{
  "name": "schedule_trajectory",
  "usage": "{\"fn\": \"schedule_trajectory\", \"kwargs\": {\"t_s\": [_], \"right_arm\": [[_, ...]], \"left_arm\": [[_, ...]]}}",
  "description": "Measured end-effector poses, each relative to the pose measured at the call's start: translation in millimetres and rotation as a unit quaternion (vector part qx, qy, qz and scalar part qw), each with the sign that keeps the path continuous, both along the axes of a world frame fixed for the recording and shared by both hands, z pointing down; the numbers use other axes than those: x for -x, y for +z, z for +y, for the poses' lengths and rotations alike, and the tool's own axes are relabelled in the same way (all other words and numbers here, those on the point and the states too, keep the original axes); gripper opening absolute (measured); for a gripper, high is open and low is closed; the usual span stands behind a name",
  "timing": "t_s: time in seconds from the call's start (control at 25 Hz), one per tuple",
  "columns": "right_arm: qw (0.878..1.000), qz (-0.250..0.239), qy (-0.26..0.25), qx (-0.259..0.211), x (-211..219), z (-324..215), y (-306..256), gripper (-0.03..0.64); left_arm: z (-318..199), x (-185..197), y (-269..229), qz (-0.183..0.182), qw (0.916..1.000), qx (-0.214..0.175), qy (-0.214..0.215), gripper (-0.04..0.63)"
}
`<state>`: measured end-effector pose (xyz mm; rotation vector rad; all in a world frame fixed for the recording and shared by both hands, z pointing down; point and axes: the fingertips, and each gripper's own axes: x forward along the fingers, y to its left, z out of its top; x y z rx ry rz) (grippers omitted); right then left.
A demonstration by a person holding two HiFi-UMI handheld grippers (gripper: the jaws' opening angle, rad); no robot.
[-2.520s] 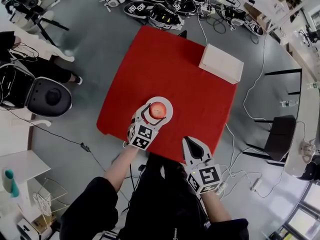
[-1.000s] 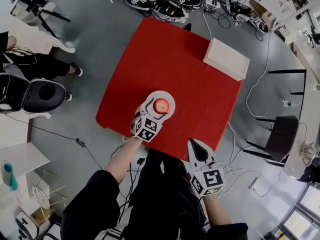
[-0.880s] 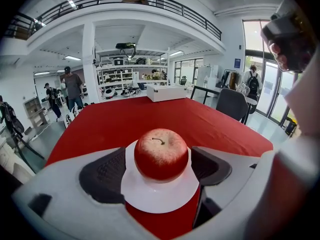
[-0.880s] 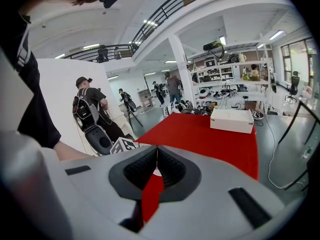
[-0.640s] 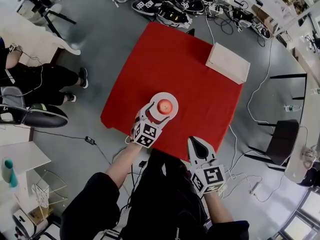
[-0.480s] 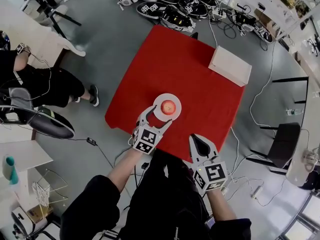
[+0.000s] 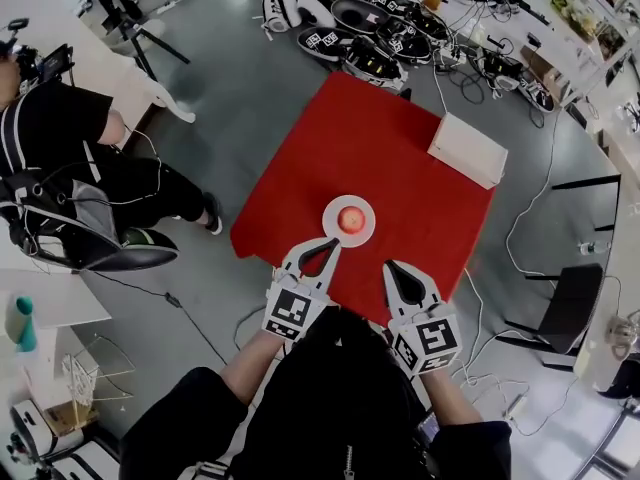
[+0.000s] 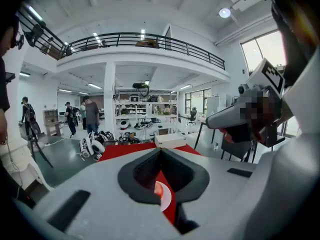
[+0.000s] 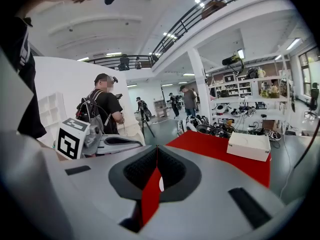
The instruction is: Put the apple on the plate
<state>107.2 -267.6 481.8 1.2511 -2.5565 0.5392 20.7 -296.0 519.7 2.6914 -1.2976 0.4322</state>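
The apple (image 7: pixel 351 218) lies on the white plate (image 7: pixel 332 228). The plate stands on the red tabletop (image 7: pixel 370 143), near the edge that is closest to the person. The apple is about in the middle of the plate and no gripper touches it.

The left gripper (image 7: pixel 331 245) is held in front of the person. In the head view its tips are near the plate's closest rim but apart from it. Its jaws have just been closing and are now together, tip against tip, with nothing between them. In the left gripper view the apple and the plate show only through the hollow behind the closed tips, lower and farther ahead on the red surface.

The right gripper (image 7: pixel 391 266) is beside the left one, a little closer to the person, at the tabletop's edge. Its jaws are also clenched together and empty. Through its hollow only a strip of red and a small white part of the plate are visible.

A white box (image 7: pixel 468 150) lies near the far right corner of the tabletop, well apart from the plate. On the grey floor (image 7: pixel 230 98) beyond the tabletop there is a group of black and white devices (image 7: pixel 370 38) with cables. A person (image 7: pixel 70 138) in dark clothes sits at the left.
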Motion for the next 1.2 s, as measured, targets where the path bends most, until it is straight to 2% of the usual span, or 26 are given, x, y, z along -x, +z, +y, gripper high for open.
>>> {"fn": "schedule_trajectory", "kwargs": {"t_s": [0.24,0.72,1.2], "right_arm": [[1.000,-0.002,0.006,-0.020,3.6,-3.6,-15.4,0.011],[1.000,0.008,0.001,-0.025,4.4,17.0,-13.2,0.011],[1.000,0.016,-0.003,-0.024,-1.1,14.8,-12.3,0.010]], "left_arm": [[13.0,0.1,-37.4,0.009,0.9999,0.009,0.010,0.006],[31.6,-4.7,-27.9,-0.006,0.9991,0.034,0.025,0.006],[33.2,-11.4,-20.7,-0.009,0.9984,0.046,0.031,0.006]]}}
